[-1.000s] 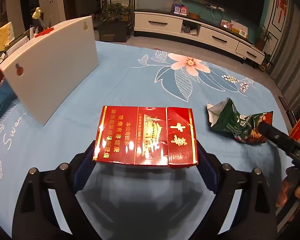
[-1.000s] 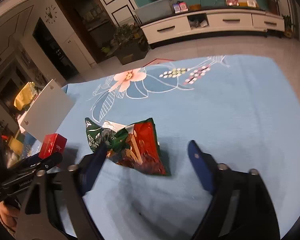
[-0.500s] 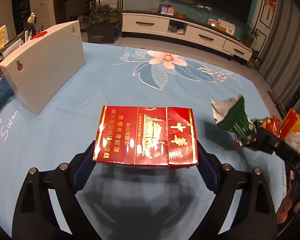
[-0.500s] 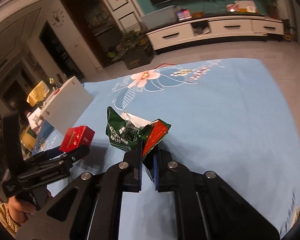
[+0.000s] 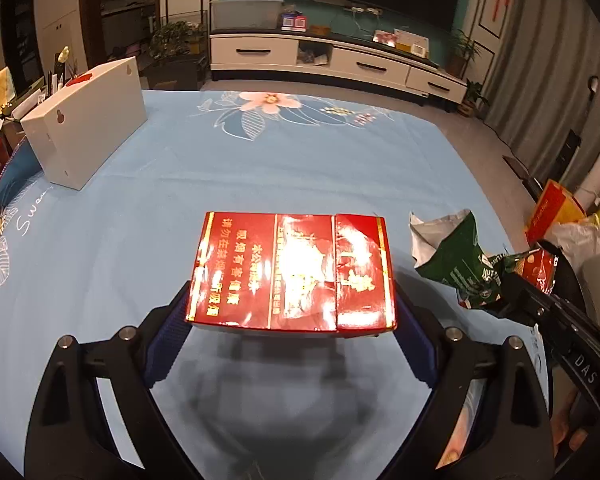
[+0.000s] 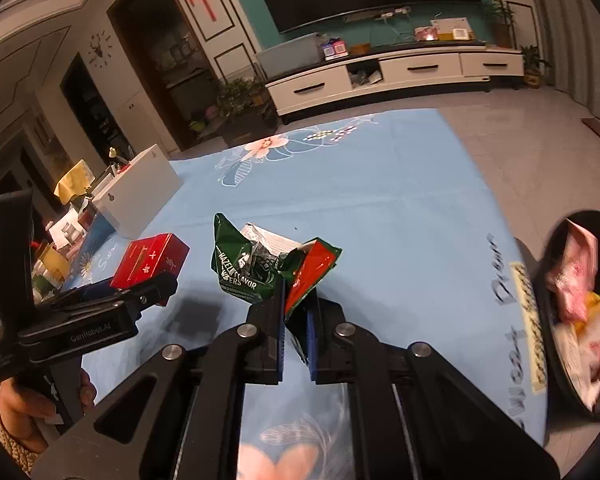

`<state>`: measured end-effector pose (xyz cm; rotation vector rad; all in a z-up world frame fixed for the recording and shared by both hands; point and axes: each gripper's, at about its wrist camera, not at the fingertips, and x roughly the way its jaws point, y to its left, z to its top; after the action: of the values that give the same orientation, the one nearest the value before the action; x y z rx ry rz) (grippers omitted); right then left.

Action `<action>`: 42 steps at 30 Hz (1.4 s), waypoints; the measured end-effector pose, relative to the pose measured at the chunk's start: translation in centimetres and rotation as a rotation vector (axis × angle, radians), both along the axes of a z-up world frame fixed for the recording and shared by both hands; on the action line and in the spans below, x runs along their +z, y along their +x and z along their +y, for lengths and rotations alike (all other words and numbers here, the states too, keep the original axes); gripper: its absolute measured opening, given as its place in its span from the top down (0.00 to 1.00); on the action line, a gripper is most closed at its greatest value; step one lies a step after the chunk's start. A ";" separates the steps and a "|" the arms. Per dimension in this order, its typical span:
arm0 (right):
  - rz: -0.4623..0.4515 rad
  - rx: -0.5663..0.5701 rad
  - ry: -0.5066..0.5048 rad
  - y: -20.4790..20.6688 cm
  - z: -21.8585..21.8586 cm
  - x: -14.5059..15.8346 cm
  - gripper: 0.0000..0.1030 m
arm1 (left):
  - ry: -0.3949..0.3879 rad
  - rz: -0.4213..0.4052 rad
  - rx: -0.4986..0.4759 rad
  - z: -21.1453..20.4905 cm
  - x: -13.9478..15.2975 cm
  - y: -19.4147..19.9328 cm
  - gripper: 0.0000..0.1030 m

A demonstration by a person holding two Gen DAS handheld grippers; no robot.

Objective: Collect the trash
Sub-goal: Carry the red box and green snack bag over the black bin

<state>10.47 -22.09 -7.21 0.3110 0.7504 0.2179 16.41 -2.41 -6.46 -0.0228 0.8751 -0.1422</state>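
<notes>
Carrying both catches above the blue tablecloth (image 5: 300,168), the left gripper (image 5: 292,312) is clamping the red cigarette pack (image 5: 292,272) while the right gripper (image 6: 296,312) is pinching the crumpled wafer wrapper (image 6: 268,264), needing firm squeezes until over the black bin (image 6: 580,312).

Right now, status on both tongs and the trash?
Left tongs shut on red cigarette pack. Right tongs shut on green wafer wrapper. Trash bin at right, path unobstructed.

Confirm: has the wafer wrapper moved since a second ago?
Yes. The wafer wrapper, then lying flat on the blue tablecloth, is now pinched in the right gripper and lifted off it, nearer the black trash bin.
</notes>
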 end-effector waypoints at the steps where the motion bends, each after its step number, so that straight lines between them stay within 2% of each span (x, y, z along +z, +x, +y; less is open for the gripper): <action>1: -0.003 -0.011 0.002 -0.7 -0.2 0.1 0.91 | 0.004 -0.002 -0.006 -0.2 0.1 -0.6 0.12; 10: -0.020 -0.065 0.022 -5.9 -2.1 1.1 0.91 | 0.036 -0.040 -0.072 -2.6 1.7 -5.2 0.12; 19: -0.060 -0.159 0.044 -9.3 -6.1 2.4 0.91 | 0.053 -0.080 -0.161 -6.4 3.1 -7.9 0.12; 42: -0.125 -0.396 0.086 -14.4 -15.9 2.2 0.91 | 0.130 -0.127 -0.401 -18.6 3.9 -9.6 0.12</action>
<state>-3.92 -38.00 -5.05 0.5149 0.5433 -0.1050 6.78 -20.97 -2.60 0.2818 0.7526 -0.4568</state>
